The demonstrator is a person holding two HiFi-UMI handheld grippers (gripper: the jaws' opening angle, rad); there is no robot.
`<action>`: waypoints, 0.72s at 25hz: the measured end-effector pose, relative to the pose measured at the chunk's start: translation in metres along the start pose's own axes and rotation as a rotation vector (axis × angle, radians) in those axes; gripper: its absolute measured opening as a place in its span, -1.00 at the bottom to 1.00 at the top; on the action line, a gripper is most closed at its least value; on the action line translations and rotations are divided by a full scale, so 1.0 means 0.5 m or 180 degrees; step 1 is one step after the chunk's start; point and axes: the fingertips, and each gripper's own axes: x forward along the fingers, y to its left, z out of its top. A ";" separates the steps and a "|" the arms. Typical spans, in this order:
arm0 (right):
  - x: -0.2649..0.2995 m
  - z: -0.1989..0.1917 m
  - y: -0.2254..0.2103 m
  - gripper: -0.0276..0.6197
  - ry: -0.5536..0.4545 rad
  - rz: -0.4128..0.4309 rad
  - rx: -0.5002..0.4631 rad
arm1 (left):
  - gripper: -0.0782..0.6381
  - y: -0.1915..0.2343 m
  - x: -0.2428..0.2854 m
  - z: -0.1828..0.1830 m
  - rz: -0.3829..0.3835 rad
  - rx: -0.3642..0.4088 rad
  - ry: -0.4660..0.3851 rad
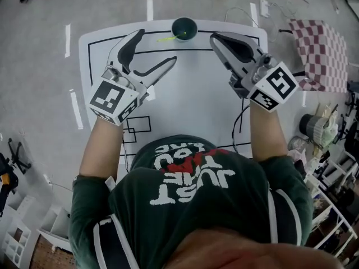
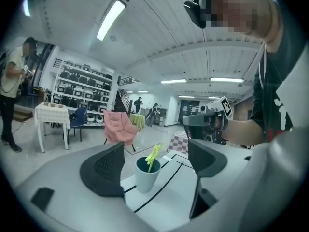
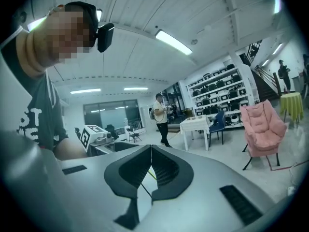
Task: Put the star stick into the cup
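Left gripper point(image 1: 157, 46) jaws wide, empty. Right gripper point(image 1: 215, 37) jaws pressed together, probably on nothing; poor view through the gap. Star stick point(image 1: 167, 38) leans in cup point(image 1: 184, 27), far edge of table point(image 1: 190, 94). Keep both grippers clear; cup looks tippy.

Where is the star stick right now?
In the head view, the star stick stands in the teal cup at the middle of the white table's far edge, leaning out toward the view's left.
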 end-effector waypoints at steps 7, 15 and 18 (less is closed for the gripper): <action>-0.029 0.065 0.095 -0.81 0.0010 -0.0196 -0.0029 | 0.36 -0.043 -0.122 0.077 -0.0033 0.0121 -0.0123; -0.059 0.136 0.245 -0.81 -0.0102 -0.0384 0.0104 | -0.27 -0.089 -0.281 0.146 -0.0057 0.0146 -0.0327; -0.069 0.158 0.313 -0.81 -0.0136 -0.0411 0.0076 | -0.47 -0.106 -0.349 0.163 -0.0064 0.0096 -0.0412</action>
